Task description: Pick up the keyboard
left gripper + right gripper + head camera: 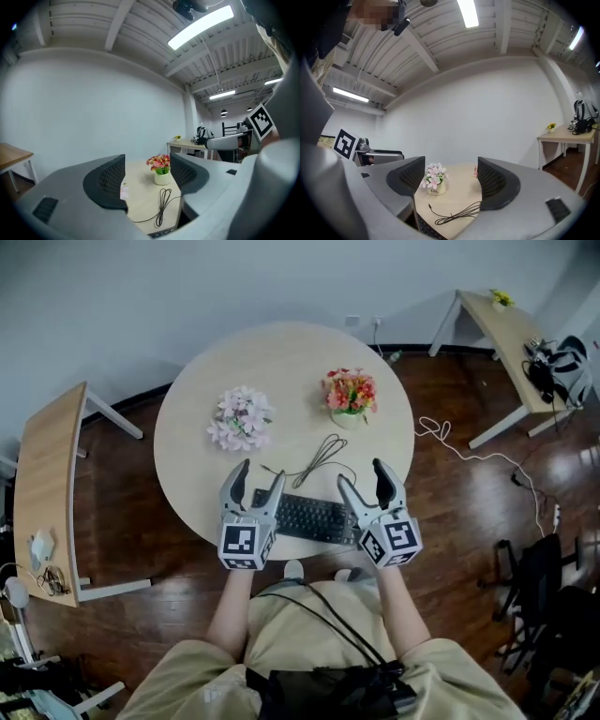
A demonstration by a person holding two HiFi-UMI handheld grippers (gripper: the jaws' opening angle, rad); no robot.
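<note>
– Round and pale, the surface [281, 362] stands on a dark wood floor [122, 521]. What lies nearest the person?

– The black keyboard [305, 517]. It lies flat on the surface at the near edge, just in front of the person's knees.

– And the two tools in the person's hands?

– The left gripper [260, 472] is over the keyboard's left end and the right gripper [361, 473] is over its right end. Both point away from the person. Each has its jaws spread wide and grips nothing. Each gripper's own view shows only bare surface and the things beyond between the jaws, with the keyboard's edge low in the picture. Whether either one touches the keyboard cannot be told.

– What comes behind the keyboard?

– A thin black cable [319, 457], partly bunched into a long loop, lies loose between the keyboard and the flowers. Farther back, a bunch of pink and white flowers [242, 418] stands left of centre. A small pot of red and orange flowers [350, 393] stands right of centre, well apart from the first bunch.

– And past the surface?

– A wooden desk [47, 474] stands to the left. A second wooden desk [506, 324] stands at the far right with dark gear on it. A white cord [433, 430] trails across the floor near that desk, and a plain white wall [187, 287] closes the back.
</note>
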